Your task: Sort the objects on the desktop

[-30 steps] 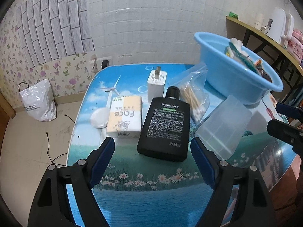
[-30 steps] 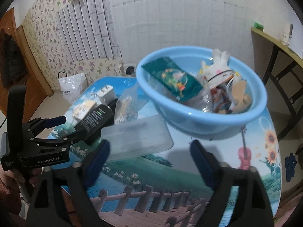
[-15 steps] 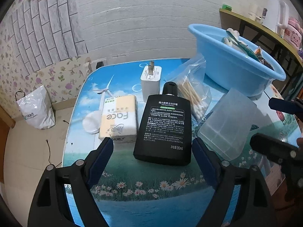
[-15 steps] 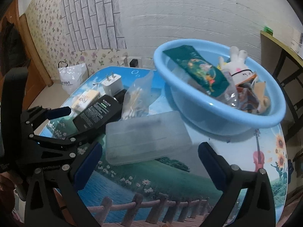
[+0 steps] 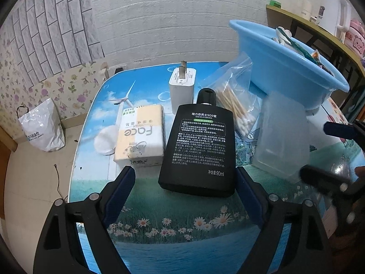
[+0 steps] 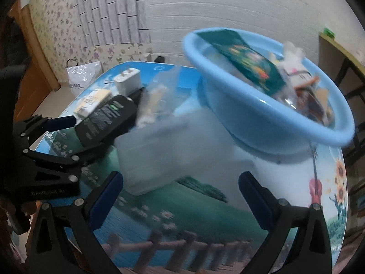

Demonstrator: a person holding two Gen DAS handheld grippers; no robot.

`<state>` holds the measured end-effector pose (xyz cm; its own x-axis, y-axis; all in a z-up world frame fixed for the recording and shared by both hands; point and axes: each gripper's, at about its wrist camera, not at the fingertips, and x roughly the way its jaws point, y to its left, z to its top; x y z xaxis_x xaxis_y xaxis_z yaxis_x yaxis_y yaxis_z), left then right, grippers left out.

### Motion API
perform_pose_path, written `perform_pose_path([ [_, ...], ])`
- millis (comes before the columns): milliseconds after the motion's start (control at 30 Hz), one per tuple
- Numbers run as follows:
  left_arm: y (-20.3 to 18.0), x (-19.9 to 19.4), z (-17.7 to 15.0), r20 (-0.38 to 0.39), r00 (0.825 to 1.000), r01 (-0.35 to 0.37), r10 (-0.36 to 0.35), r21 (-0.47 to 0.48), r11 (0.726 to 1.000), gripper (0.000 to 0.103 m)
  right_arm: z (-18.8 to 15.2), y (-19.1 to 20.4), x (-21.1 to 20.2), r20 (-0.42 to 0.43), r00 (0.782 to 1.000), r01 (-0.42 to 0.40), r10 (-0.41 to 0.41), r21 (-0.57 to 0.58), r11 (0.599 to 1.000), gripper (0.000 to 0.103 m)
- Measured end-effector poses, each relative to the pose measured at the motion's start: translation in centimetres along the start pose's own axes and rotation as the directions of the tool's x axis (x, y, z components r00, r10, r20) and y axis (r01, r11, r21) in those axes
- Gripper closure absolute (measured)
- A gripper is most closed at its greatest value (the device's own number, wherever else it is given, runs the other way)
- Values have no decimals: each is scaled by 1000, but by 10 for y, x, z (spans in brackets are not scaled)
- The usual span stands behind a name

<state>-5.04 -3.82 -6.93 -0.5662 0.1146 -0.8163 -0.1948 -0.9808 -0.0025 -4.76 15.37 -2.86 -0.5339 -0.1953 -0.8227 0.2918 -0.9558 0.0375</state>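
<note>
Left gripper (image 5: 183,183): black angular frame, blue-padded fingers, silver screws.
Right gripper (image 6: 180,188): matching black frame, blue pads, round silver screws.
Marking: faint white lettering on the left gripper's body.

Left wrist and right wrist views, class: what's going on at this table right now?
A person holding two grippers is sorting things on a picture-printed table. The left gripper hovers open over the black bottle, nothing gripped. The right gripper, whose fingers have just been opening, faces the translucent plastic box, empty too. A tissue pack, a charger and a bag of cotton swabs lie loose; the blue basin already holds several items.
</note>
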Motion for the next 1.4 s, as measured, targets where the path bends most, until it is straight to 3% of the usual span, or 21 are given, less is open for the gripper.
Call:
perform_pose_path([
  [100,-2,-1,0,-1,1000,2,-2,11,1000,16,-9,-13,-4,-10,1000,-21,22,28,999,0],
  [300,-9,-3,0,4,1000,15,-15,38,999,16,-25,-38,-1,-58,998,43,-39,63,997,0],
  [433,-11,-3,2,19,999,44,-44,35,998,17,-25,-46,-5,-49,998,40,-35,100,994,0],
  [467,-11,-3,2,26,998,64,-64,31,998,21,-24,-45,-8,-37,999,30,-26,102,994,0],
  [533,-9,-3,4,35,997,63,-63,19,998,42,-22,-43,-11,-21,1000,7,-4,101,995,0],
  [667,-4,-7,1,29,994,110,-110,1,994,42,-17,-34,-13,-1,999,-49,50,110,993,0],
  [833,-8,-14,-7,28,995,96,-97,19,995,42,-1,-11,-11,14,997,-75,74,86,993,0],
  [1267,-8,-25,-22,27,996,84,-85,35,996,42,30,11,10,9,996,-87,87,120,989,0],
  [1400,-7,-26,-23,32,996,82,-83,32,996,42,33,18,25,-38,997,-58,63,101,993,0],
])
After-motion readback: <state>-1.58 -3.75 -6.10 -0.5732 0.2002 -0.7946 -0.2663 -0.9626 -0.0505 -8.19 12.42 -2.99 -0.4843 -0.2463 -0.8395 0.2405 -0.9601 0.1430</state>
